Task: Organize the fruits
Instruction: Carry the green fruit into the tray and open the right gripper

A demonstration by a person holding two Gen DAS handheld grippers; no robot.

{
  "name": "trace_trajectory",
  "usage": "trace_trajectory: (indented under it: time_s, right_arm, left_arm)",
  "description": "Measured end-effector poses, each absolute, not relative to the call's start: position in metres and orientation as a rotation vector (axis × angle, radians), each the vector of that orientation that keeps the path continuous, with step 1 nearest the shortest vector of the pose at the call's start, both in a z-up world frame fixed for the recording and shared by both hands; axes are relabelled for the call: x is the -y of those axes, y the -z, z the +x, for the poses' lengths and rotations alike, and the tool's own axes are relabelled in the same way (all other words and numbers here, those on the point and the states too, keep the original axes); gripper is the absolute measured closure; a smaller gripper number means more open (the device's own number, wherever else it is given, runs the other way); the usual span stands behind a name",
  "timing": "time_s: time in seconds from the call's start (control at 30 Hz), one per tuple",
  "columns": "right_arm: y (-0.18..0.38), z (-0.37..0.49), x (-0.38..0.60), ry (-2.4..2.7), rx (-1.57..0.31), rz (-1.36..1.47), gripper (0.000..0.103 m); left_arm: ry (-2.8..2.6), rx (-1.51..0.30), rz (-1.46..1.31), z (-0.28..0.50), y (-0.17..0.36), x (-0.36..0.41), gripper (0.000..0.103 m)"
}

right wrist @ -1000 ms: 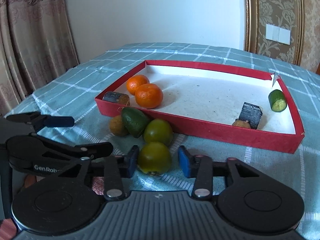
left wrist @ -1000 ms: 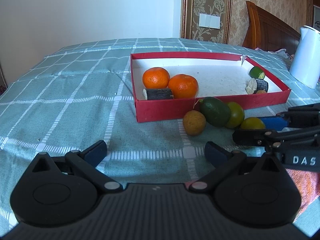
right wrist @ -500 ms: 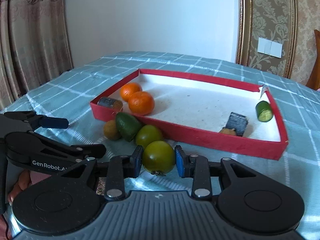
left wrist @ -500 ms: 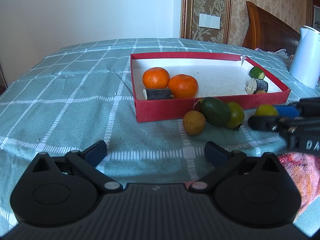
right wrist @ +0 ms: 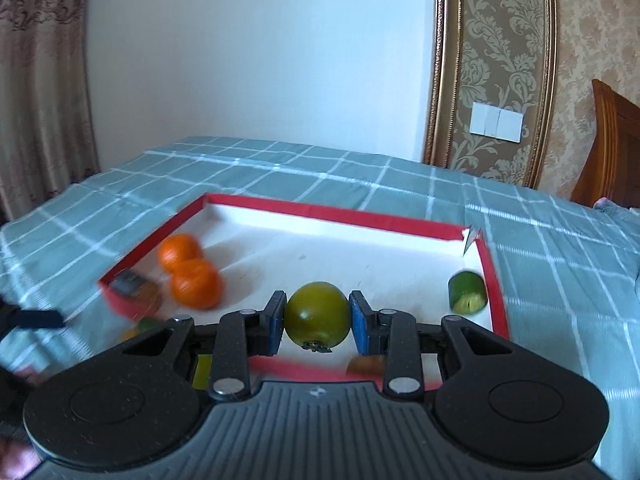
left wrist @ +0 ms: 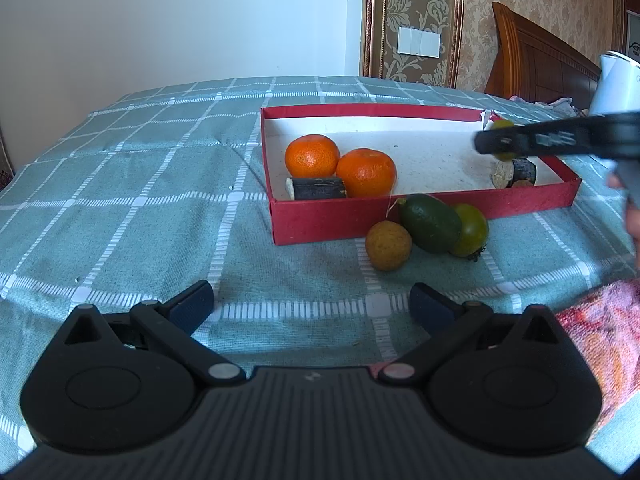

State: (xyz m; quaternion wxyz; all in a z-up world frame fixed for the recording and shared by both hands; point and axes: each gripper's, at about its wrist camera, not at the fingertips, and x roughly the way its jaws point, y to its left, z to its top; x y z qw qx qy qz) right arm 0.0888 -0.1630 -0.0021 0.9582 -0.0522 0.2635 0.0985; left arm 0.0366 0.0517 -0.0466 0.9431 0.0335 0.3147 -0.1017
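Right hand-held gripper (right wrist: 317,317) clamps a green round fruit (right wrist: 317,314), held above the red box (right wrist: 340,215), near its front wall. Left hand-held gripper (left wrist: 311,303) jaws wide apart, empty, over the bed cover (left wrist: 120,200). Two oranges (left wrist: 312,156) in box; avocado (left wrist: 431,223), probably, outside

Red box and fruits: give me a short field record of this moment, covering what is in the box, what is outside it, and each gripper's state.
surface: checked teal cloth
container: red box, open top
in box: two oranges, dark cylinder piece, cut green piece, another dark piece
outside box, at its front wall: brown round fruit, avocado, green round fruit
right gripper: jaws shut on a green tomato-like fruit, held over the box
left gripper: jaws open, nothing between them
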Motion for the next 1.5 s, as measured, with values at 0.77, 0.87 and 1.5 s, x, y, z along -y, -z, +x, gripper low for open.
trace_trajectory:
  time_s: [0.77, 0.87, 1.5]
  right_arm:
    - [0.032, 0.158, 0.167, -0.118, -0.639, -0.054, 0.070]
    - [0.033, 0.157, 0.165, -0.118, -0.634, -0.066, 0.069]
    - [0.027, 0.141, 0.174, -0.109, -0.622, -0.038, 0.038]
  left_arm:
    - [0.207, -0.641, 0.069, 0.037, 0.047, -0.051, 0.000]
    - [0.207, -0.641, 0.068, 0.037, 0.047, -0.052, 0.000]
    - [0.207, -0.641, 0.068, 0.037, 0.047, -0.051, 0.000]
